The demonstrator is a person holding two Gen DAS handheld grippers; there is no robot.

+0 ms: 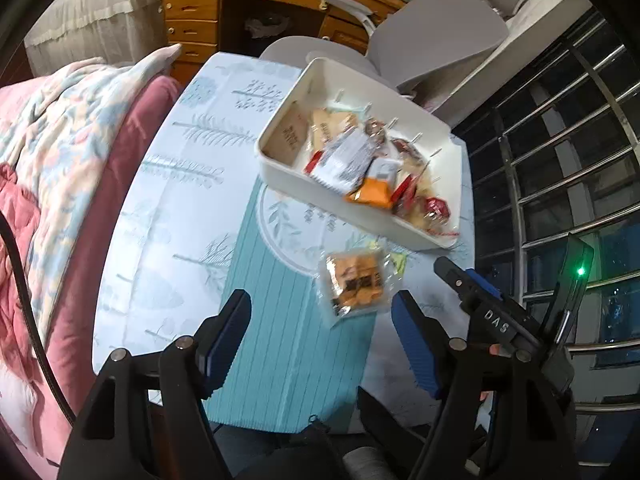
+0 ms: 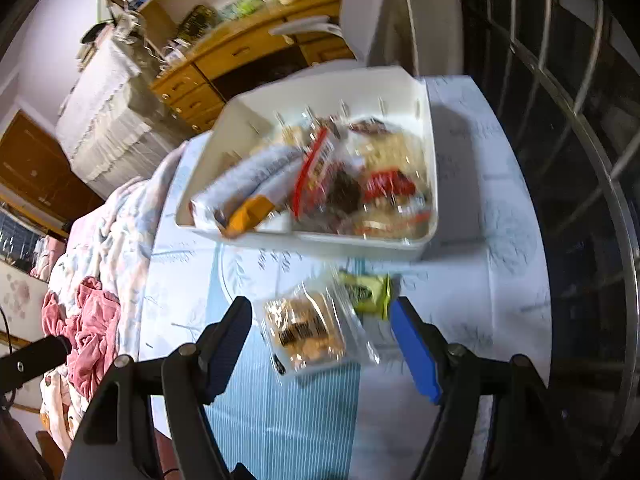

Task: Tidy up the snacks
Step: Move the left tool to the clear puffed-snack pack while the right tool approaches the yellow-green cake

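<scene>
Right hand-held gripper [image 2: 322, 340], jaws open and empty, straddles clear-wrapped cracker packet [image 2: 306, 334] on desk [image 2: 480, 280]; centre, close gently, avoid crushing.

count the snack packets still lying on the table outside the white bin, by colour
clear packet with orange biscuits: 1
yellow-green packet: 1
total: 2
Both lie on the tablecloth in front of the white bin.

The left gripper [image 1: 321, 334] has black plastic arms with silver rivets and blue ribbed pads; the right gripper [image 2: 322, 340] looks the same; white letters "DAS" mark its body.
</scene>
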